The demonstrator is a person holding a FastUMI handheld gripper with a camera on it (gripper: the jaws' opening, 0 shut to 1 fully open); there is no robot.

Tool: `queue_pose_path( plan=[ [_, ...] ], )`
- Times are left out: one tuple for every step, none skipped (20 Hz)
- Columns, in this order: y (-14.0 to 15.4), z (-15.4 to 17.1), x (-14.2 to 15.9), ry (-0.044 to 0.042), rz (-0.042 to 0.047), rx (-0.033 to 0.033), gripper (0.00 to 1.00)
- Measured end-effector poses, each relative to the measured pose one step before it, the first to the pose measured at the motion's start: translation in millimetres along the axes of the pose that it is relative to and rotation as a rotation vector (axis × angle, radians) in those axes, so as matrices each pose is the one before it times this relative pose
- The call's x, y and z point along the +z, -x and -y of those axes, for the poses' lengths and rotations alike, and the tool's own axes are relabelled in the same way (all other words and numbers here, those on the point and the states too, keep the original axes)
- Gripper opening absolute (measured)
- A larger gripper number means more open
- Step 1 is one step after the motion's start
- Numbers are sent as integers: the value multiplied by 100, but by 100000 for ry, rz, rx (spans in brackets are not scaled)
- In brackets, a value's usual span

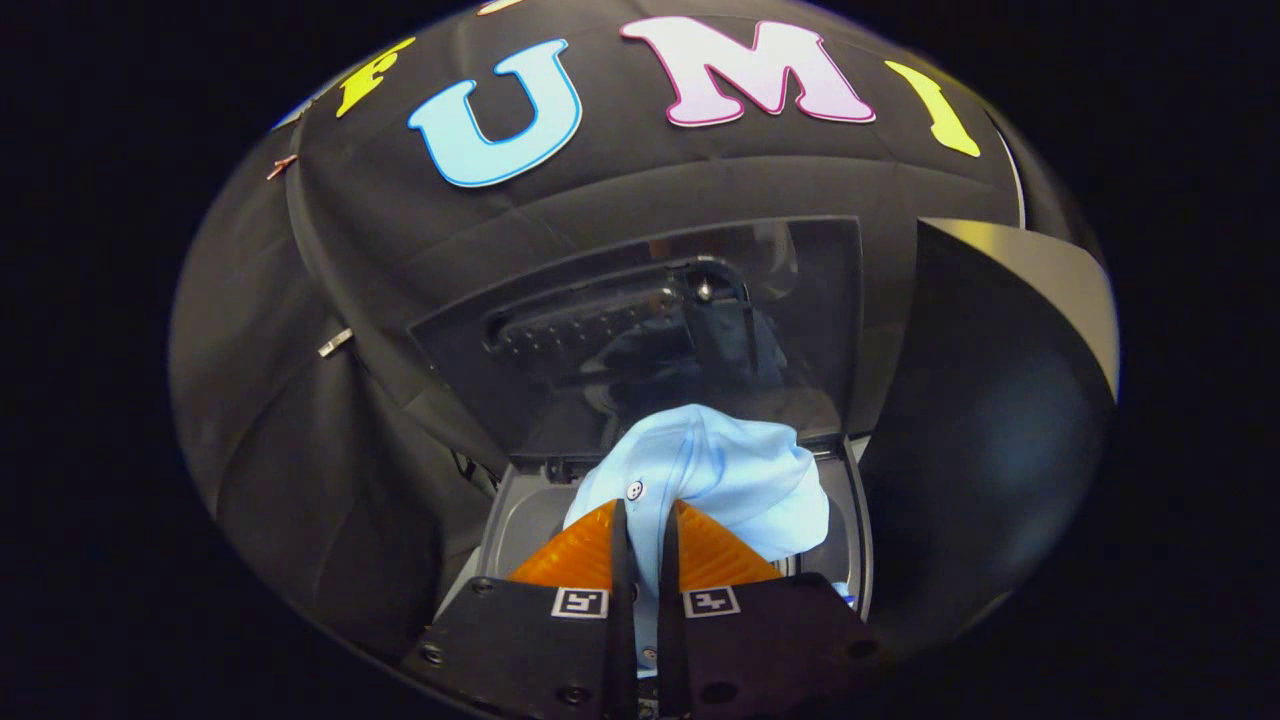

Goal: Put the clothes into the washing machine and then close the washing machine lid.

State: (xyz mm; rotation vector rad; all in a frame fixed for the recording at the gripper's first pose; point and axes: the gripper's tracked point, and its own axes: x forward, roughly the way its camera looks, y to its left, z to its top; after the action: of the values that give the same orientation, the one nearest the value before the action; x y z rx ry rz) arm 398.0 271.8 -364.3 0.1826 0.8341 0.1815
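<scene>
The gripper [642, 530] is clenched on a fold of the light blue shirt [720, 480], holding it bunched above the washing machine [520, 510], whose lid [640, 320] stands raised on the far side, seemingly ready for dropping in.

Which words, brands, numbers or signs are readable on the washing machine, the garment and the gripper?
Washing machine and its raised lid: no text can be read.
Light blue shirt, pinched between both fingers of the gripper in front of the machine's opening: no print or label shows.
Square markers on the gripper: coded patterns, not words.
</scene>
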Motion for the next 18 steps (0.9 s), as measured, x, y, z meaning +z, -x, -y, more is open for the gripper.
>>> queue_pose_path(
  plan=[
    [-334,94,-563,-151,-1088,-423,13],
    [-290,44,-325,-585,-978,-378,13],
    [-219,13,-292,-866,-420,-107,13],
    [-301,-106,-360,-892,56,94,13],
    [-69,-32,-83,-1289,545,-49,13],
    [-132,-94,-112,-921,267,589,14],
    [-320,-168,-288,-156,-616,711,14],
    [-319,-203,-23,336,244,1374,31],
    [-20,254,-18,1028,1610,-1175,47],
    [408,463,964,1046,2911,-2504,64],
    [-288,596,321,1327,3078,-2847,81],
    [457,184,617,1446,1793,-1392,97],
    [-2,-108,229,955,649,641,98],
    [434,-164,-203,1793,-674,194,97],
    [53,196,-147,1540,-607,-441,98],
    [77,-31,-29,655,-124,71,99],
    [119,0,3,397,149,0,99],
    [81,46,-63,370,72,12,99]
  ],
)
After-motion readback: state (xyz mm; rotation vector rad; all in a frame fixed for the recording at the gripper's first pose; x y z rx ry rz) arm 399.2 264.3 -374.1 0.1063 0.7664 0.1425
